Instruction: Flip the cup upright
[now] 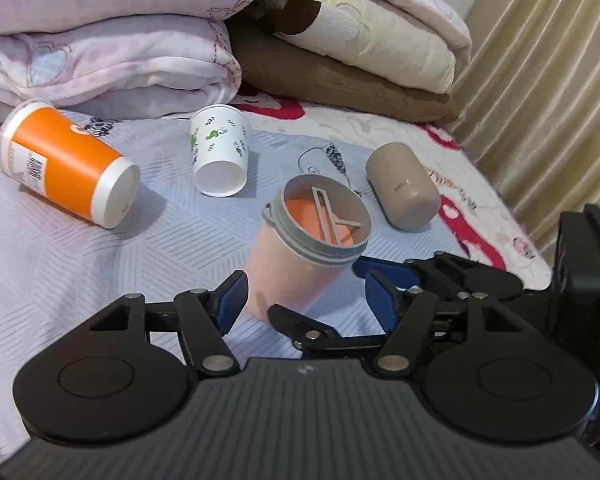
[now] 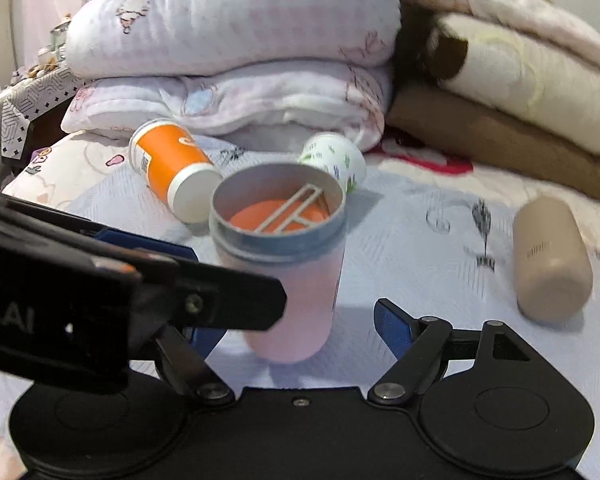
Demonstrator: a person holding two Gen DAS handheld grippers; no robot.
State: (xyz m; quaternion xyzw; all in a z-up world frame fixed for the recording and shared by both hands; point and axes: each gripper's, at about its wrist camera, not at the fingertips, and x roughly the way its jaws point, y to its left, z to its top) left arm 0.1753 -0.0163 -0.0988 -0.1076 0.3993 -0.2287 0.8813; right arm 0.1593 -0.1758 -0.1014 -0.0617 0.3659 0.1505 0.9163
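Note:
A pink cup with a grey rim (image 1: 300, 252) stands upright on the bed, mouth up; it also shows in the right wrist view (image 2: 288, 280). My left gripper (image 1: 304, 304) is open, its blue pads on either side of the cup's base without touching it. My right gripper (image 2: 296, 332) is open around the same cup; its fingers (image 1: 384, 276) show at the right in the left wrist view. An orange cup (image 1: 68, 164), a white leaf-print cup (image 1: 220, 152) and a beige cup (image 1: 404, 184) lie on their sides.
Folded quilts and blankets (image 1: 140, 40) are stacked behind the cups. A curtain (image 1: 548, 80) hangs at the right. The bed's edge and a cluttered table (image 2: 32, 92) are at the left in the right wrist view.

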